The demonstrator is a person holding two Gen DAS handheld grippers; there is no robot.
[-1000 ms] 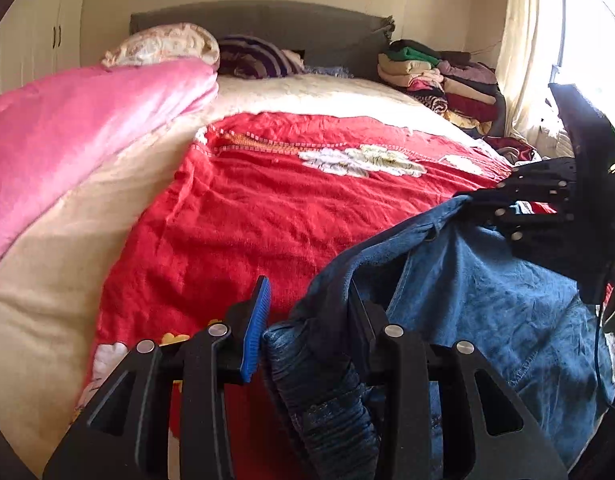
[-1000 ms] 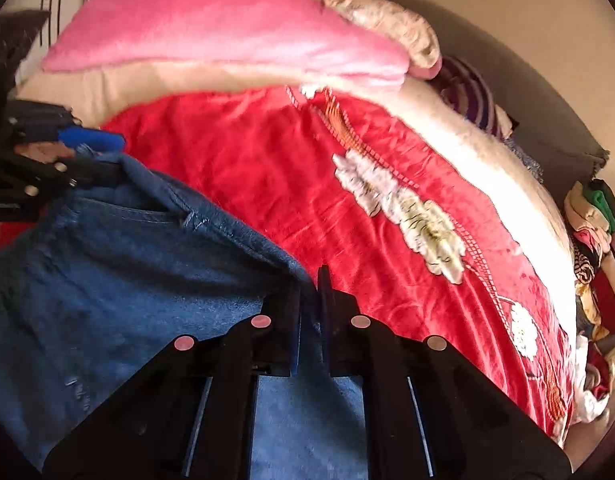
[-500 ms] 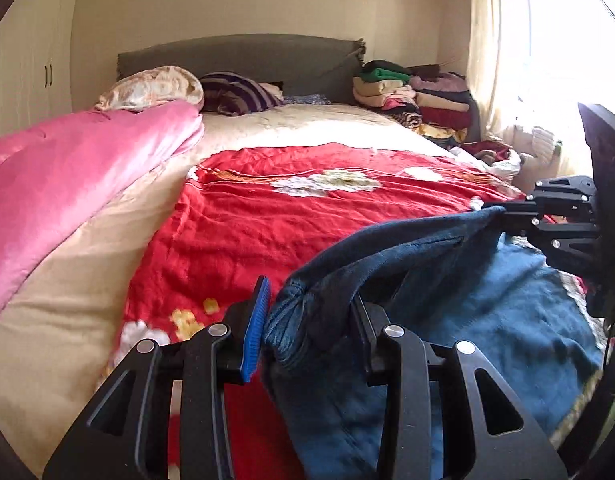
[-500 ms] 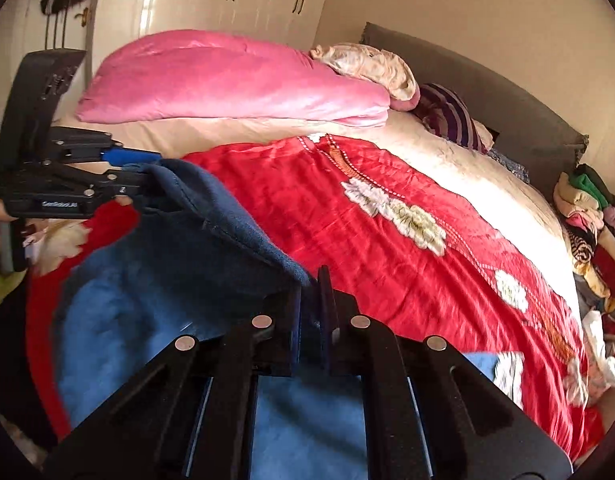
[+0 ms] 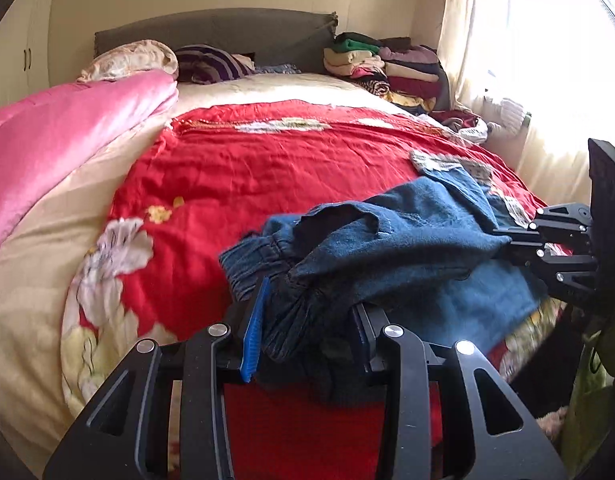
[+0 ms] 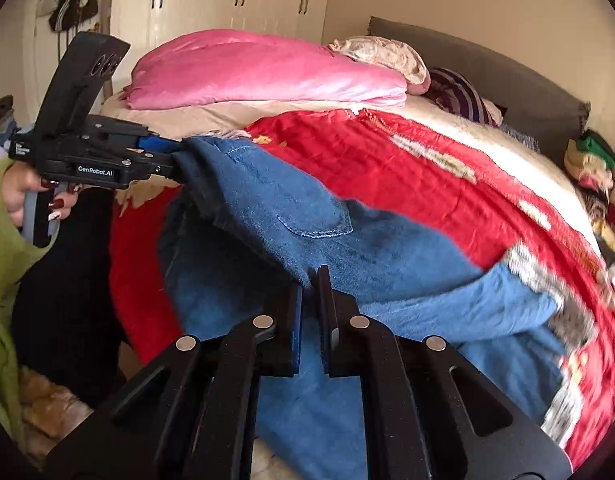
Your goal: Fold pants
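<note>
**Jeans swing out over the bed**

Lifted since a second ago, one pair of blue denim pants (image 5: 407, 248) hangs above the red floral blanket (image 5: 243, 176). Left view: left gripper (image 5: 307, 324) clamps the bunched waistband.

Right view: right gripper (image 6: 309, 300) pinches the pants' edge (image 6: 307, 216); two grippers, cloth stretched between.

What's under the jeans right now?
Under the jeans lies the red floral blanket, showing around them. The blanket beneath the denim is covered, so anything lying there is hidden.
</note>
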